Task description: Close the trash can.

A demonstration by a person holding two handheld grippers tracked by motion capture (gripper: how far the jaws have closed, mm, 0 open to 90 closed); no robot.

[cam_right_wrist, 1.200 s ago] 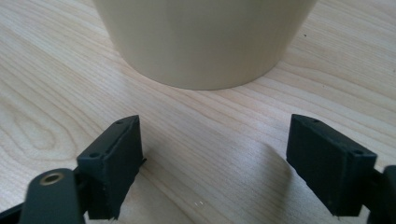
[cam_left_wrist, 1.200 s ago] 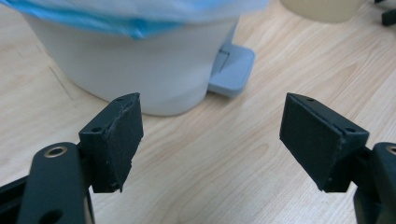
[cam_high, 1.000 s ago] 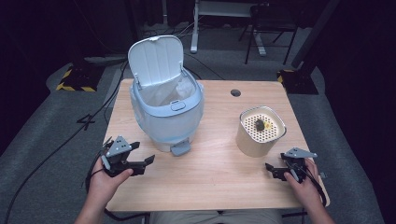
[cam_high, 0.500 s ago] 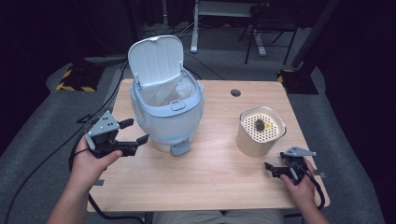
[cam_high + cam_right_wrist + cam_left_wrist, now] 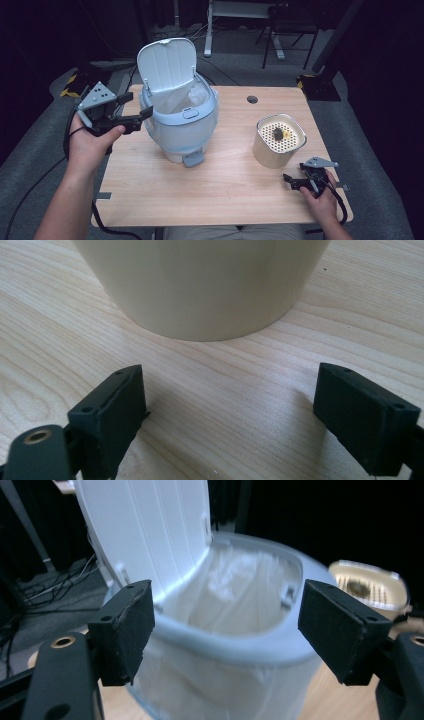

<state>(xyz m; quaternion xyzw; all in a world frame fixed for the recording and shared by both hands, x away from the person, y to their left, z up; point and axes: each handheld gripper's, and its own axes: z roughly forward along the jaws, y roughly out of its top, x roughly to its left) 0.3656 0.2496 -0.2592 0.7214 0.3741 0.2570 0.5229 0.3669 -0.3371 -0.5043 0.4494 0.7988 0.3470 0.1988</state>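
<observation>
A pale blue pedal bin (image 5: 182, 120) stands at the table's left with its white lid (image 5: 166, 65) raised and a clear liner bag (image 5: 240, 595) inside. My left gripper (image 5: 137, 116) hovers open just left of the bin's rim, jaws pointing at it with nothing between them. In the left gripper view the rim (image 5: 235, 647) spans the gap between the two black jaws. A cream cylindrical container (image 5: 278, 141) with a perforated top and dark and yellow scraps on it sits at the right. My right gripper (image 5: 292, 181) rests open on the table just in front of it.
The wooden table (image 5: 215, 195) has a round cable hole (image 5: 252, 99) at the back. The bin's foot pedal (image 5: 192, 159) juts toward the person. Cables trail off both grippers. Dark floor, a desk frame and a chair base lie beyond the table.
My left hand has lifted its gripper from the table's left front up to the height of the bin's rim. The right gripper has stayed where it was.
</observation>
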